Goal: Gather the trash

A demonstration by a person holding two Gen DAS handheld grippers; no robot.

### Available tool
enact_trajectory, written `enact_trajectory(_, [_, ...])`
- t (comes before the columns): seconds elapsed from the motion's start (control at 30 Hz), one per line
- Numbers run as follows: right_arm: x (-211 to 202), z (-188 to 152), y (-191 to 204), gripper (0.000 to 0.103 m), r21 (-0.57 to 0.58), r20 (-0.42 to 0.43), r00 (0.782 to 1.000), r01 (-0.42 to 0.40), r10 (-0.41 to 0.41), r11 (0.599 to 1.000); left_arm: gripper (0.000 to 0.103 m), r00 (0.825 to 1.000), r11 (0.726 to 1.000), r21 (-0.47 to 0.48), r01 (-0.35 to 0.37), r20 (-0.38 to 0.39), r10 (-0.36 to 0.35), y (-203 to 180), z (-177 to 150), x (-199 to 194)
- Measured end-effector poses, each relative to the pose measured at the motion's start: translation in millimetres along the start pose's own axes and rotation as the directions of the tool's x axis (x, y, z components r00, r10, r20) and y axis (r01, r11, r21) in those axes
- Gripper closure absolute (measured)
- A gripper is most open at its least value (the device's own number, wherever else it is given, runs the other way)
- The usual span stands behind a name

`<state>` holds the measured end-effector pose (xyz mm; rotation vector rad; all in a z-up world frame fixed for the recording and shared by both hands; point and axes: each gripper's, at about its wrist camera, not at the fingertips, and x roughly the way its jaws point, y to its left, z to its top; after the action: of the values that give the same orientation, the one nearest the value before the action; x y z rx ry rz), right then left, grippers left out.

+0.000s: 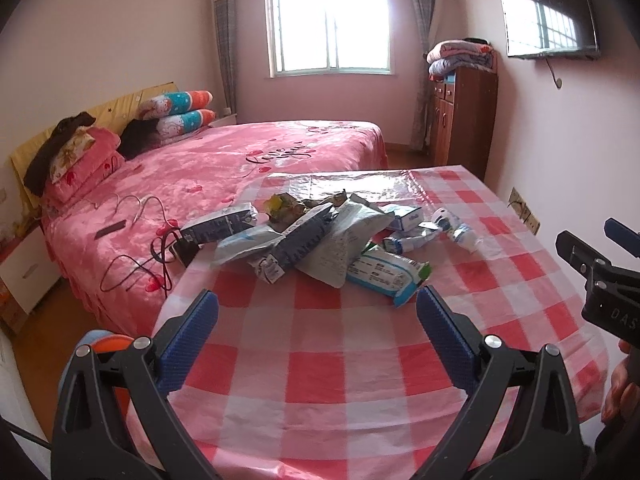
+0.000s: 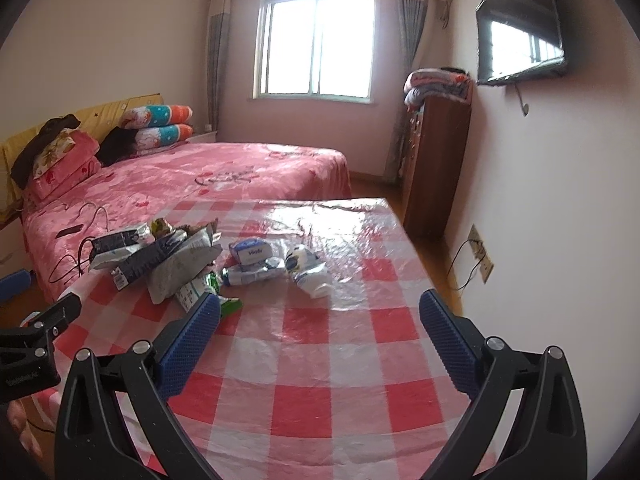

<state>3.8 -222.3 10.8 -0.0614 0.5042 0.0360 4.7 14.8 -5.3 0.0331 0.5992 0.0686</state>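
Observation:
A heap of trash (image 1: 320, 236) lies on the red-and-white checked table (image 1: 340, 380): grey mailer bags, dark cartons, a blue-white wipes pack (image 1: 388, 276), a small blue box (image 2: 252, 254) and a crumpled white wrapper (image 2: 308, 270). My left gripper (image 1: 318, 300) hovers open just short of the heap, nothing between its blue pads. My right gripper (image 2: 320, 302) is open too, above bare cloth, with the heap (image 2: 168, 256) ahead to its left. Each gripper shows at the edge of the other's view: the right gripper (image 1: 596, 240) and the left gripper (image 2: 38, 298).
A pink bed (image 1: 240, 160) with cables and a phone runs along the table's left side. A brown cabinet (image 2: 436, 168) stands by the right wall under a TV (image 2: 520, 28); a wall socket (image 2: 480, 256) sits near the table edge. An orange round object (image 1: 112, 344) is low left.

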Motion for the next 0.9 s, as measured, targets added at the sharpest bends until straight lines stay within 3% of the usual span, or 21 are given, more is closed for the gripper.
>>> enact_trajectory(0.07, [10, -4, 0, 0.005, -0.003, -0.023, 1.0, -0.013, 0.013, 1.0, 0.003, 1.0, 1.0, 0.017, -0.008, -0.009, 0.008, 4, 1, 5])
enact_trajectory(0.23, [40, -8, -8, 0.005, 0.022, -0.086, 0.992, -0.09, 0.091, 0.996, 0.003, 0.997, 0.998, -0.039, 0.045, -0.055, -0.047, 35, 12, 30])
enact_trajectory(0.47, [83, 12, -26, 0.005, 0.095, -0.155, 0.966, -0.192, 0.205, 0.977, 0.003, 0.993, 0.976, -0.213, 0.045, -0.098, -0.067, 106, 47, 87])
enact_trajectory(0.57, [104, 26, -33, 0.005, 0.112, -0.175, 0.956, -0.219, 0.236, 0.969, 0.003, 0.988, 0.959, -0.285, -0.011, -0.148, -0.032, 138, 68, 125])
enact_trajectory(0.7, [124, 41, -34, 0.005, 0.098, -0.181, 0.947, -0.252, 0.266, 0.963, 0.004, 0.973, 0.89, -0.45, -0.073, -0.227, -0.034, 175, 94, 184])
enact_trajectory(0.77, [131, 46, -33, 0.005, 0.094, -0.189, 0.941, -0.268, 0.281, 0.959, 0.004, 0.967, 0.876, -0.466, -0.128, -0.255, 0.006, 183, 104, 199])
enact_trajectory(0.83, [140, 50, -28, 0.005, 0.076, -0.197, 0.934, -0.289, 0.298, 0.954, 0.004, 0.956, 0.843, -0.506, -0.182, -0.292, 0.032, 193, 113, 229])
enact_trajectory(0.9, [146, 54, -25, 0.005, 0.054, -0.202, 0.932, -0.298, 0.302, 0.953, 0.004, 0.935, 0.842, -0.484, -0.238, -0.35, 0.063, 197, 124, 263])
